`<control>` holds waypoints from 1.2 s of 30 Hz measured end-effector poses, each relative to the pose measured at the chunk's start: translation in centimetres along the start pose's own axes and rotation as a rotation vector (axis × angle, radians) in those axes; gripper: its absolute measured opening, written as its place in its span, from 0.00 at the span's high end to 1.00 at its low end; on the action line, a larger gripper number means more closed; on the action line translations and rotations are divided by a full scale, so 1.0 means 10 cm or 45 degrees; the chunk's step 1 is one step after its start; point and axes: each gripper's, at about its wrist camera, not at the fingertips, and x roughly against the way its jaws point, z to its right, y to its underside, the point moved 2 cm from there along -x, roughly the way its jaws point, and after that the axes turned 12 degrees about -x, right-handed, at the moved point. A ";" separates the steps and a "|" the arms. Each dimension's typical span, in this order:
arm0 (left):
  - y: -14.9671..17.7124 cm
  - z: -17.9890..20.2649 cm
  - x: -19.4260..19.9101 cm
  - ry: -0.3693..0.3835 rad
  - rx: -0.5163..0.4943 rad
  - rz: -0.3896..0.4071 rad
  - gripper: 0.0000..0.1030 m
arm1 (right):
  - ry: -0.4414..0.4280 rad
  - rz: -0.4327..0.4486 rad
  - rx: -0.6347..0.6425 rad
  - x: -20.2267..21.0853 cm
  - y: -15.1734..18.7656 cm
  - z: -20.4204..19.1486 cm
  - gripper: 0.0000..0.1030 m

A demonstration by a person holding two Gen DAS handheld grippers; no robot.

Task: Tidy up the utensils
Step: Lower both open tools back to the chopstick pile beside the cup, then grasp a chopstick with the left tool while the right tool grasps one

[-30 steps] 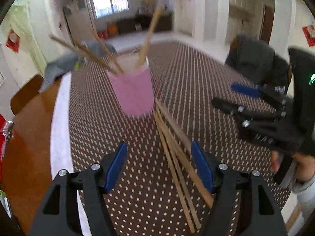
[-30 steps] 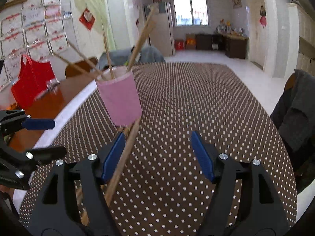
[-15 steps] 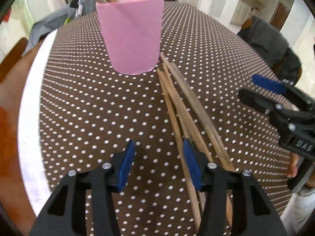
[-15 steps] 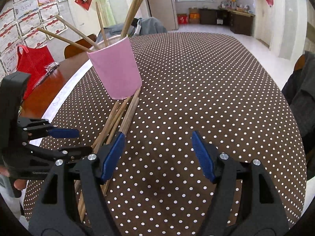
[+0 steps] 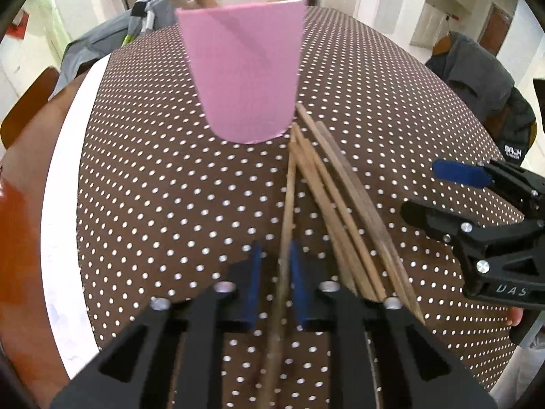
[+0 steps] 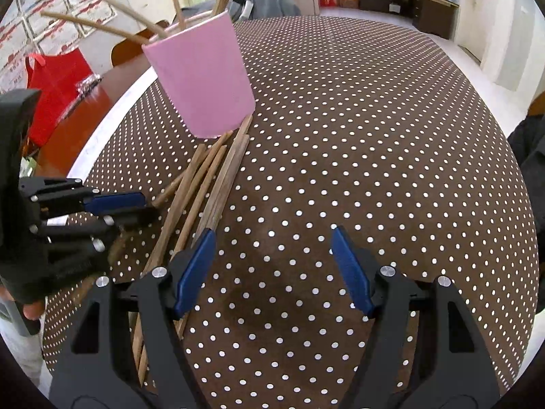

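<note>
The left gripper (image 5: 274,272), low in the frame of its own wrist view, has its blue pads pinched on a single wooden chopstick (image 5: 287,204) that runs up the middle of the picture toward the pink cup (image 5: 243,75) at upper centre. The stick's far tip lies close to the cup's base, though whether it touches is hard to tell. The remaining loose chopsticks (image 5: 344,211) fan across the polka-dot desk (image 5: 153,187) to the right of the held one, their far ends just beside the cup, which already has several sticks standing in it.

The right gripper (image 6: 272,266), at the bottom of its own view, is spread wide with nothing between its pads, poised above bare cloth to the right of the pile.

The likely trouble is the grip itself: the stick looks caught near its near end, so the long free part could swing or slip in the pads as it lifts. Its tip could also rake the neighbouring sticks and scatter them, or nudge the cup, which is light-looking and top-heavy with leaning sticks, and tip it over. The two grippers working close at the same pile could also collide
</note>
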 end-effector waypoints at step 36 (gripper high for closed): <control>-0.08 -0.10 -0.04 0.095 0.023 -0.094 0.81 | 0.189 -0.278 0.165 -0.55 -0.46 -0.75 0.32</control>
